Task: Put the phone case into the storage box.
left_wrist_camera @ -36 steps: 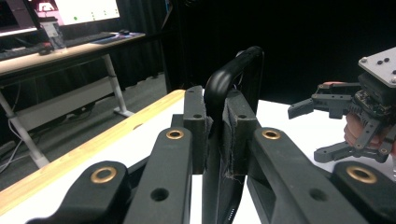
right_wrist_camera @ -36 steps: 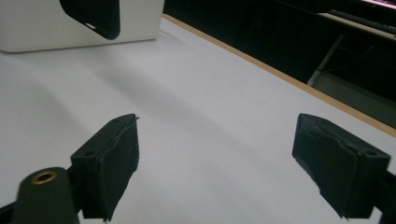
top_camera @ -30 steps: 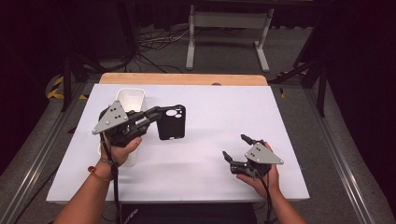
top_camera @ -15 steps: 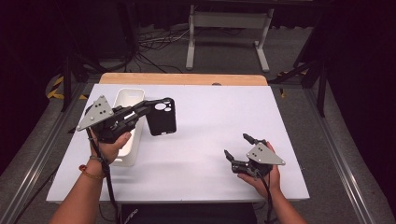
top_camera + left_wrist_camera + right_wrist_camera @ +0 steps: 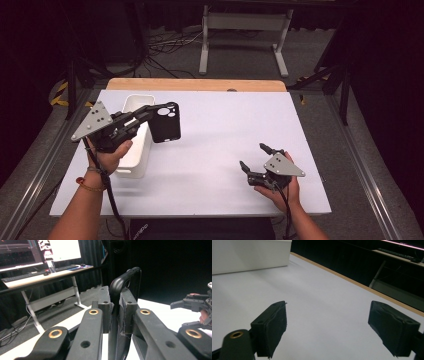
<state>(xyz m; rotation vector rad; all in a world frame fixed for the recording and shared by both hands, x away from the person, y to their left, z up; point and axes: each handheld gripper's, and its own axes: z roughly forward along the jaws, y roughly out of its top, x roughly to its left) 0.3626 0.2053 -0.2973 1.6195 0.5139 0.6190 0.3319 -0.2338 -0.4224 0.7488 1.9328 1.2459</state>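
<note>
Left gripper (image 5: 159, 111) is clamping a black phone case (image 5: 165, 123) by its edge, holding it above the white bin (image 5: 134, 152), hiding part of that bin. Right gripper (image 5: 253, 161) is resting on the table (image 5: 220, 130), jaws spread wide, gripping nothing.

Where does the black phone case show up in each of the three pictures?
High view: black phone case, left of centre, held beside the white bin.
Left gripper view: centre, clamped between the jaws.
Right gripper view: not in it.
Shared landmark: white tabletop.
</note>
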